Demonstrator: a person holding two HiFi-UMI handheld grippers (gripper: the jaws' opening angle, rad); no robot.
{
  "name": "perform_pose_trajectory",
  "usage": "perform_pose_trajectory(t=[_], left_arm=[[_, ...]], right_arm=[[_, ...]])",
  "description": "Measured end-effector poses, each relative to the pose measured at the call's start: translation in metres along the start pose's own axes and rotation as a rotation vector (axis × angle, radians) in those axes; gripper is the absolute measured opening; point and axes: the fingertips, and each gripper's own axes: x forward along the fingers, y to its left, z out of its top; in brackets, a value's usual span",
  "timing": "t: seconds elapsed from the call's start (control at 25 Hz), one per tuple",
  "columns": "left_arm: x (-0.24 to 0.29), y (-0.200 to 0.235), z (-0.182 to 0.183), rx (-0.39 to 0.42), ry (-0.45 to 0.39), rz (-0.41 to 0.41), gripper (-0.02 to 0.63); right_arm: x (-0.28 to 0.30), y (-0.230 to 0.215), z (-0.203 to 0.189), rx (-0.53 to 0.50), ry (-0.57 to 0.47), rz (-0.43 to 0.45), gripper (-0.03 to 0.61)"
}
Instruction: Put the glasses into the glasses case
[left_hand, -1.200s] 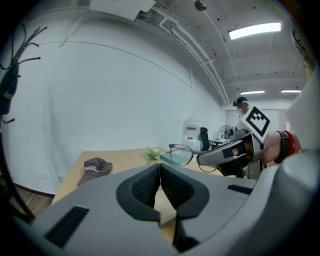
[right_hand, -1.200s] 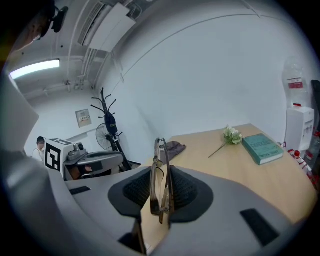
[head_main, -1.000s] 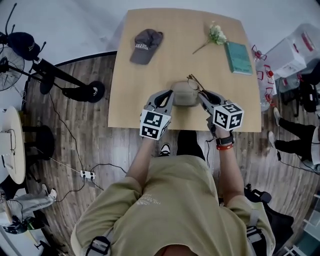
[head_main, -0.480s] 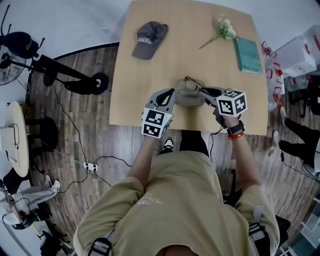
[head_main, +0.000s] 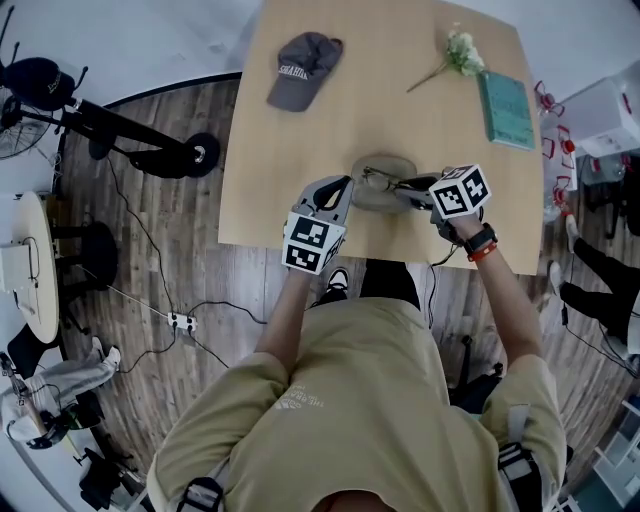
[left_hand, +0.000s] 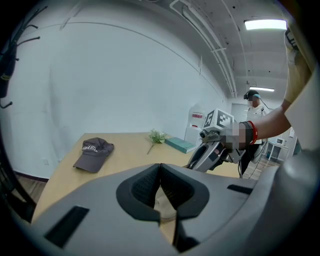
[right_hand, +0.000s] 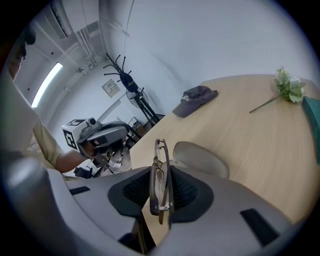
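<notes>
The beige glasses case lies near the front edge of the wooden table. My left gripper is at its left end, shut on the case's edge, which shows as a beige strip between the pads. My right gripper comes in from the right, tilted down, shut on the folded brown-framed glasses. The glasses hang over the case; whether they touch it I cannot tell.
A dark grey cap lies at the table's far left. A flower sprig and a teal book lie at the far right. A black stand and cables are on the floor to the left.
My right gripper has sunk and tipped downward, bringing the glasses from beyond the case's far side to over the case. The left gripper has dropped a little with the case.
</notes>
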Motion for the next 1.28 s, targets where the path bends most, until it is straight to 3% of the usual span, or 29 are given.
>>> perform_pose_trajectory(t=[0.6,1.0,1.28], left_arm=[[0.012,0.002,-0.013,-0.014,0.035,-0.015,0.023],[0.015,0.003,-0.024,-0.032,0.058,-0.004,0.023],[0.016,0.010,-0.031,-0.041,0.074,0.008,0.023]], right_arm=[[0.047,-0.017,-0.025,0.050,0.219,0.208,0.107],[0.067,-0.033,-0.048,-0.008,0.369,0.189,0.109],[0.078,-0.045,-0.064,-0.172,0.479,0.082,0.121]])
